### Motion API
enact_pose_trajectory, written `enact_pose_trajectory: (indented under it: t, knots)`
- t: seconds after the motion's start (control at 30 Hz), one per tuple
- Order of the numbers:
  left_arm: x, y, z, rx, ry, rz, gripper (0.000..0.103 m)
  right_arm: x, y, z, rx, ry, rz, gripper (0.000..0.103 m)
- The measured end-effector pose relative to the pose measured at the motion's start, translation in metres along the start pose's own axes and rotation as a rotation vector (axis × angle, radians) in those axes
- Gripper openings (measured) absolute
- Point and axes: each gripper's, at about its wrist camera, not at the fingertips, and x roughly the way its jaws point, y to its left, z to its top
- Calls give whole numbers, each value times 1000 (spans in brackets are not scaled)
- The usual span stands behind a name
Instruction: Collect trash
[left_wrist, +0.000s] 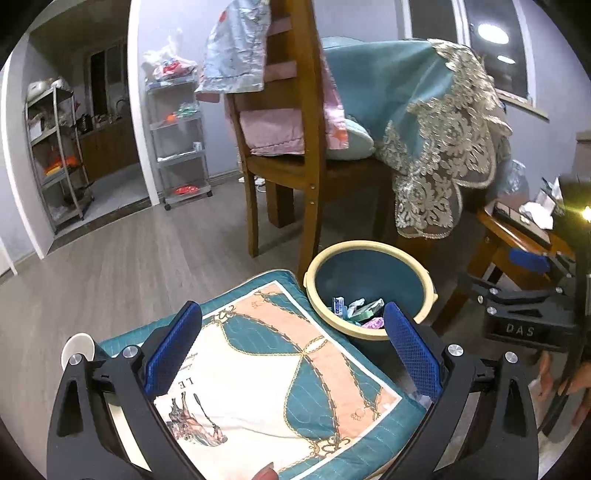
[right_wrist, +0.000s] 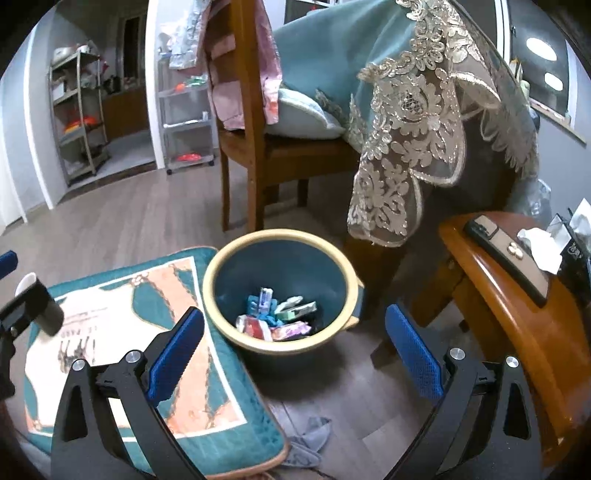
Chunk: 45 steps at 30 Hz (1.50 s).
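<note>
A teal trash bin with a cream rim (left_wrist: 313, 266) (right_wrist: 221, 254) stands on the floor beside a cushion. Several colourful wrappers (right_wrist: 277, 317) (left_wrist: 356, 312) lie at its bottom. My left gripper (left_wrist: 291, 347) is open and empty, above the patterned teal cushion (left_wrist: 280, 373), with the bin just ahead to the right. My right gripper (right_wrist: 295, 350) is open and empty, hovering just in front of the bin. The right gripper's body shows at the right edge of the left wrist view (left_wrist: 524, 314). The left gripper's body shows at the left edge of the right wrist view (right_wrist: 26, 306).
A wooden chair (left_wrist: 295, 147) draped with cloths stands behind the bin, next to a table under a teal lace-edged cloth (right_wrist: 406, 129). A wooden stool (right_wrist: 517, 314) at the right holds a remote and tissues. A grey cloth (right_wrist: 306, 439) lies on the floor.
</note>
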Motion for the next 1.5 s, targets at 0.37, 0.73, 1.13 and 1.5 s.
enact_pose_trajectory:
  t: [0.37,0.73,1.13,1.5]
  knots:
    - [5,6,-1,-42,14,-1,97,2,0,0,-3,7,9,98]
    - [5,1,-1,-16,14,4,97,2,2,-2,-7,4,10,98]
    - [5,-2,-1,2,16,6,97,1,3,-3,-12,8,11,98]
    - [5,-3,-3,6,26,8,97,0,5,-3,-20,14,9,98]
